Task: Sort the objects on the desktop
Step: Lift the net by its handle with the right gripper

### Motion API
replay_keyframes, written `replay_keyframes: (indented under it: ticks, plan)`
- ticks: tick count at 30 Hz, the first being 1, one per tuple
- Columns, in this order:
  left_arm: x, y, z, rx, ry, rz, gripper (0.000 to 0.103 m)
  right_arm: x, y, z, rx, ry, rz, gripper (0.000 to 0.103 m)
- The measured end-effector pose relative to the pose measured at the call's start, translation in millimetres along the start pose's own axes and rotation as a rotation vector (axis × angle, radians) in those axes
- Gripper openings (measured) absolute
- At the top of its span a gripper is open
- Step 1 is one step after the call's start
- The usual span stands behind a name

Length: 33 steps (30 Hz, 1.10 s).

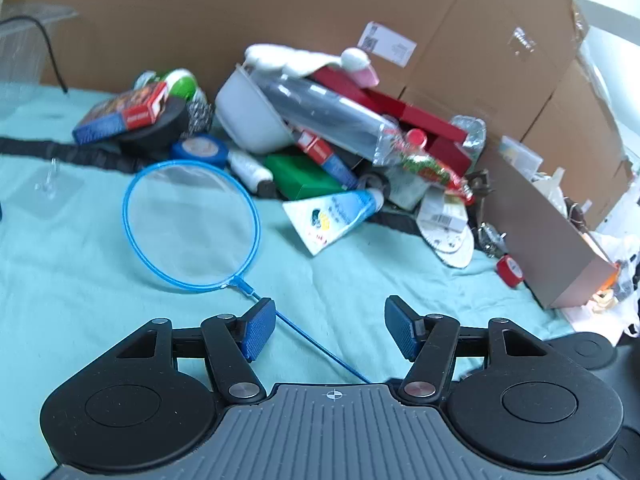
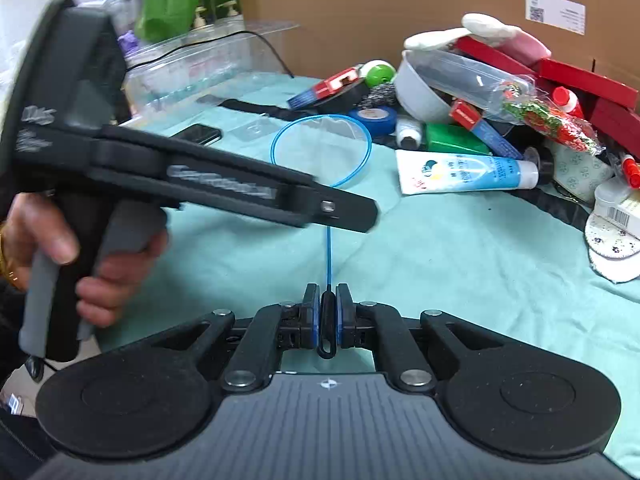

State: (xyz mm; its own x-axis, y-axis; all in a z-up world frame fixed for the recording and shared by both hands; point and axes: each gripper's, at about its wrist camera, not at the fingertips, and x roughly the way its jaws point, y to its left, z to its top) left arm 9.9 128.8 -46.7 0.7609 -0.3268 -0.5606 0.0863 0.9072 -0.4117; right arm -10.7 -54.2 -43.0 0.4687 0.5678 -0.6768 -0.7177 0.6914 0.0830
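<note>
Right gripper (image 2: 328, 316) lowest in its own view, aimed down at the worktop (image 2: 440, 260), fingers (image 2: 310, 312) pinched tight on the black end of a small blue net (image 2: 322, 148). Thin blue handle running straight ahead from between those fingers, long axis pointing away toward the round hoop, which lies flat on the teal cloth well beyond the tips.

Left gripper (image 1: 330, 326) tilted down too, fingers (image 1: 260, 326) standing wide with nothing pressed between them; blue handle of the net (image 1: 190, 224) passing diagonally through the gap, just beside the left finger, hoop ahead and to the left. Seen from the right wrist, same tool held side-on by a hand (image 2: 60, 248) wrapped round its grey grip, crossing over the handle between the right fingers and the hoop.

Beyond the hoop, a heap against brown cardboard (image 1: 280, 8): white bowl (image 1: 248, 116), toothpaste tube (image 1: 336, 216), green box (image 1: 304, 176), blue tape roll (image 1: 200, 150), red boxes (image 1: 384, 100). Red tape roll (image 1: 510, 270) far right of the left fingers, beside a grey box (image 1: 552, 240). Clear plastic bin (image 2: 208, 64) far left of the right fingers.
</note>
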Motion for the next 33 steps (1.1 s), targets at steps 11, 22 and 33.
replay_keyframes:
  ticks: [11,22,33]
  plan:
    - [-4.8,9.7,-0.6,-0.046,-0.024,0.084,0.052,4.2,6.4,2.4,-0.02,-0.004,-0.012,0.028]
    - [-5.5,60.1,31.2,-0.13,-0.088,0.189,0.076,-15.1,9.4,-7.7,-0.035,0.025,-0.053,0.028]
    - [19.3,47.7,38.7,-0.056,-0.036,0.153,0.004,-18.8,5.4,-11.0,-0.01,0.027,-0.083,0.007]
